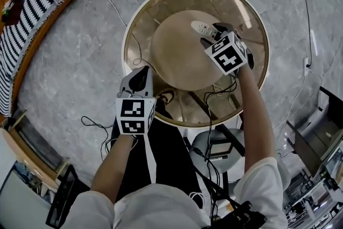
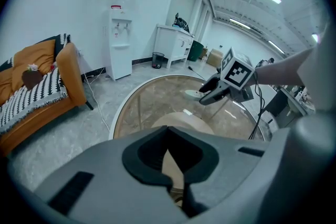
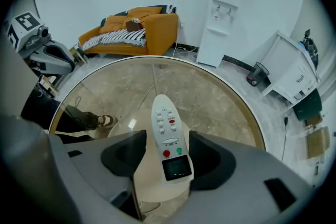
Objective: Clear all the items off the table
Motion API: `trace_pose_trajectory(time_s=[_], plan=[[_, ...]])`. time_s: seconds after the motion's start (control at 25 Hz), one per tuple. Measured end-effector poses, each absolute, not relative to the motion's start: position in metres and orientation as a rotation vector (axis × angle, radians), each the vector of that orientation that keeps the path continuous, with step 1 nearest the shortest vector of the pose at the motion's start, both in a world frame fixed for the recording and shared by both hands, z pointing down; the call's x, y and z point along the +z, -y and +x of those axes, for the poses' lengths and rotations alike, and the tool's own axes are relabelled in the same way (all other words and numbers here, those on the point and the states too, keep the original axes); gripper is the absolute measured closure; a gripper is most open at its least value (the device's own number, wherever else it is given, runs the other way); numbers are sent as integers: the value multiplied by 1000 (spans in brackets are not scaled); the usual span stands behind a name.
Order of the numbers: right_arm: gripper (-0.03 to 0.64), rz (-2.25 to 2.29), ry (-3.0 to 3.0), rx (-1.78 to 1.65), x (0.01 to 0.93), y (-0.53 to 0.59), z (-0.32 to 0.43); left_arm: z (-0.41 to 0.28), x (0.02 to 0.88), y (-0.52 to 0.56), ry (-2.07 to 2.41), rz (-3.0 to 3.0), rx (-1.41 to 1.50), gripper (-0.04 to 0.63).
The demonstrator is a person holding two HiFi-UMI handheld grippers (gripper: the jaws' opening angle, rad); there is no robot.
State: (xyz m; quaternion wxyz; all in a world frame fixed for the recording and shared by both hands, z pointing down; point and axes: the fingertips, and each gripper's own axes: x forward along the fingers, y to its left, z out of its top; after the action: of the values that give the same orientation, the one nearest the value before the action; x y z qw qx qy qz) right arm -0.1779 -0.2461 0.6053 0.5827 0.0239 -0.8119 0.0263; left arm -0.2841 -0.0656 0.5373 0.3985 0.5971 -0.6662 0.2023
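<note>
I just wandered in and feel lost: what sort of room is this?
Probably an office lounge or break area: an orange sofa, a water dispenser against the wall, and a round glass table.

The slim white plastic remote control [image 3: 169, 141] carries red and green buttons. The round glass table [image 1: 140, 35] has a white rim and a tan base. The orange fabric sofa [image 3: 152, 29] bears a black-and-white striped blanket [image 3: 118, 38]. The grey stone floor [image 1: 80, 61] is pale-veined.
</note>
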Motion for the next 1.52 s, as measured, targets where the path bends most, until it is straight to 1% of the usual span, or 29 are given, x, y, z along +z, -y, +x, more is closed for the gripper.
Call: trace_pose_trajectory(time_s=[0.16, 0.44, 1.04, 1.52], plan=[[403, 84, 1881, 38, 610, 250, -178, -290, 539, 64, 1688, 1509, 520, 588], [430, 135, 1876, 83, 610, 249, -176, -293, 540, 61, 1681, 1509, 519, 588], [431, 356, 1936, 285, 575, 211, -170, -302, 530, 62, 1576, 1644, 586, 588], [431, 550, 1894, 419, 543, 127, -126, -276, 514, 67, 1351, 1902, 704, 588]])
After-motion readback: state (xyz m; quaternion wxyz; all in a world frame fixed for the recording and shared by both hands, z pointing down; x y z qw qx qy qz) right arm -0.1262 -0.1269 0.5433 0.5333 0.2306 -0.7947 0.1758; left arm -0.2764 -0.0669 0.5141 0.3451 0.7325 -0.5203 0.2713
